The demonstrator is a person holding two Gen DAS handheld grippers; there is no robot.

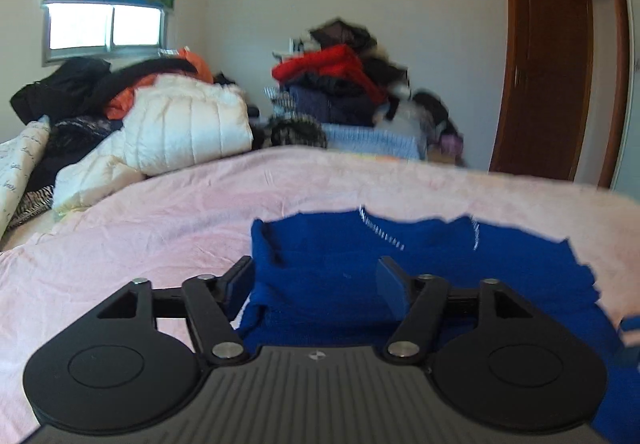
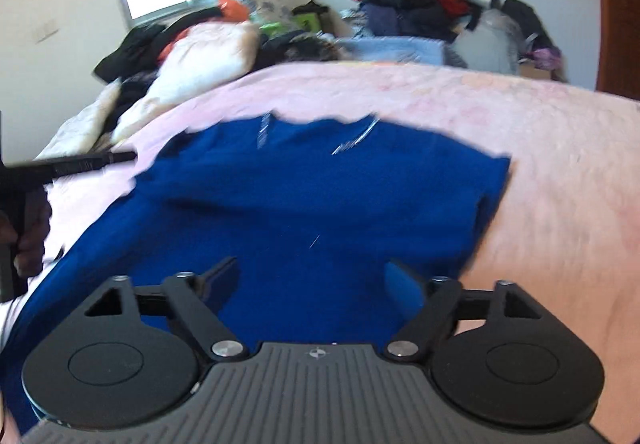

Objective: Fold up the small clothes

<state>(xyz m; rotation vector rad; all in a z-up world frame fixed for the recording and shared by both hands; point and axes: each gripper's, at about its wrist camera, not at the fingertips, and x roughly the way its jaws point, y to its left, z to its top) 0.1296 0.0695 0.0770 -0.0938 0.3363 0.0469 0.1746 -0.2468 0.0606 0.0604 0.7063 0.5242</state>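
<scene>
A blue knit garment [image 1: 440, 256] lies spread on the pink bed cover [image 1: 160, 212], with a white-stitched neckline at its far edge. My left gripper [image 1: 316, 280] stands open over the garment's left part; blue cloth lies between the fingers, and the pads do not press on it. In the right wrist view the same blue garment [image 2: 312, 188] fills the middle. My right gripper [image 2: 316, 280] is open above its near right part, nothing pinched. The left gripper [image 2: 80, 164] and the hand holding it show at the left edge of that view.
Piles of clothes lie beyond the bed: a white quilted jacket [image 1: 188, 124], dark and orange items at the left, a red-topped heap [image 1: 340, 80] against the wall. A brown door [image 1: 548, 64] stands at the right. Pink bed cover [image 2: 540, 164] stretches right of the garment.
</scene>
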